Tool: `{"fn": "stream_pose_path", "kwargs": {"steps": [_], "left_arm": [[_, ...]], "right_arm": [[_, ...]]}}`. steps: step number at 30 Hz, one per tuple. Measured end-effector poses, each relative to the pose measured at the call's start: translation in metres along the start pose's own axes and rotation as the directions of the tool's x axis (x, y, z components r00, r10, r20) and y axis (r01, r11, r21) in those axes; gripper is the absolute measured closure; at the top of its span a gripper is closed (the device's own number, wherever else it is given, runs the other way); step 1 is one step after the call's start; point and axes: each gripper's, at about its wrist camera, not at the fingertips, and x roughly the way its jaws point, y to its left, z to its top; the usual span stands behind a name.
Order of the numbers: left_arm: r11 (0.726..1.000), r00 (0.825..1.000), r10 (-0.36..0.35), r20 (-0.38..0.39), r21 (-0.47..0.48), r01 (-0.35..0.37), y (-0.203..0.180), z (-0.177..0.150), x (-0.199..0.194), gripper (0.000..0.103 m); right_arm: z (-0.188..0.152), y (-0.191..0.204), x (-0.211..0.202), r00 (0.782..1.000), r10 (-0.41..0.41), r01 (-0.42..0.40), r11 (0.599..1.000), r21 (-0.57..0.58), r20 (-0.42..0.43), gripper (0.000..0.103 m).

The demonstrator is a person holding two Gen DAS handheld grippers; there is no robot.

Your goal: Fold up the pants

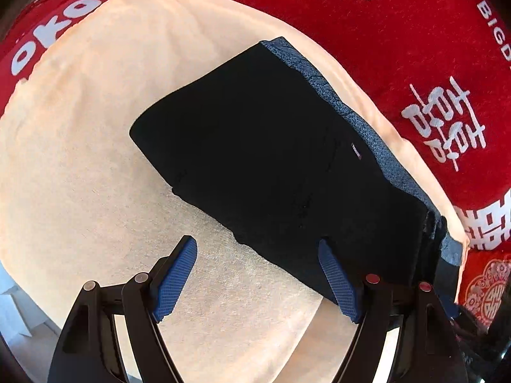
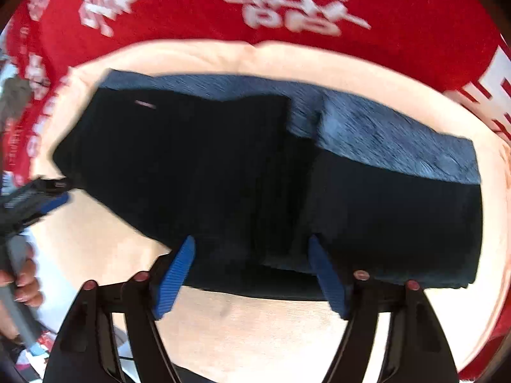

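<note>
In the left wrist view a peach towel covers most of the surface, lying on a red cloth with white characters that shows along the top and right. The left gripper hangs over the towel's near part with its jaws apart and nothing between them; its left blue pad is over bare towel, while its right blue pad lies at the near edge of the black pants. The pants rest folded into a compact dark block on the towel, running from the centre toward the right edge, with their blue-grey fleece lining exposed along the far side and a small label near that lining. In the right wrist view, which is blurred, a person's hand at the far left holds the handle of the other tool, whose blue-tipped end reaches toward the left corner of the pants. There the folded pants stretch across the middle of the peach towel, lining turned up along the far edge, with the red cloth beyond. The right gripper stands at the near edge of the pants with its jaws parted; its blue fingers overlap the dark fabric's edge, but whether they press on it cannot be told.
</note>
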Motion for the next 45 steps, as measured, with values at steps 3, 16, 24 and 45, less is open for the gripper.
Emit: {"fn": "stream_pose_path", "kwargs": {"steps": [3,16,24,45], "left_arm": [[0.999,1.000,-0.014,0.002,-0.044,0.014,0.002,0.002,0.008,0.024],[0.895,0.919,-0.363,0.154,-0.216,0.390,0.049,0.007,0.015,0.024],[0.878,0.901,-0.389,0.194,-0.218,0.426,0.045,0.013,0.013,0.023],[0.948,0.941,0.053,0.333,0.281,-0.152,-0.069,0.012,-0.005,0.071]], "right_arm": [[0.001,0.015,0.015,0.994,0.094,-0.095,0.995,-0.030,-0.055,0.083],[-0.012,0.001,0.060,0.972,0.193,-0.180,0.978,0.105,-0.131,0.089],[-0.004,0.005,0.065,0.973,0.191,-0.181,0.980,0.083,-0.131,0.089],[0.110,0.018,-0.004,0.949,0.287,-0.277,0.957,0.088,-0.130,0.024]]}}
